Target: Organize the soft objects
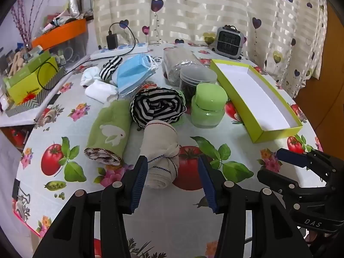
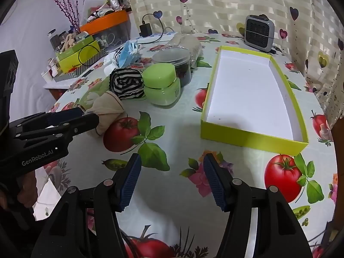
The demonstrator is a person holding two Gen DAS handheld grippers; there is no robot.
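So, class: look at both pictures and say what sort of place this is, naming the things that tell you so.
Most likely a room in someone's home. A table wears a fruit-print tablecloth, a heart-patterned curtain hangs behind it, and household bits lie about: a blue face mask, rolled cloths and a small grey fan heater.

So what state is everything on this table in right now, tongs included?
Left gripper: open, beige roll between its fingers, not pressed.
Right gripper: open, nothing in it.
Beige roll: rolled, knotted, lying on the table.
Striped roll: rolled up.
Green towel: rolled, lying flat.
Box: open, nothing inside.
Green jar: lid on, upright.
Clear jar: lid on.
Masks: loosely piled.
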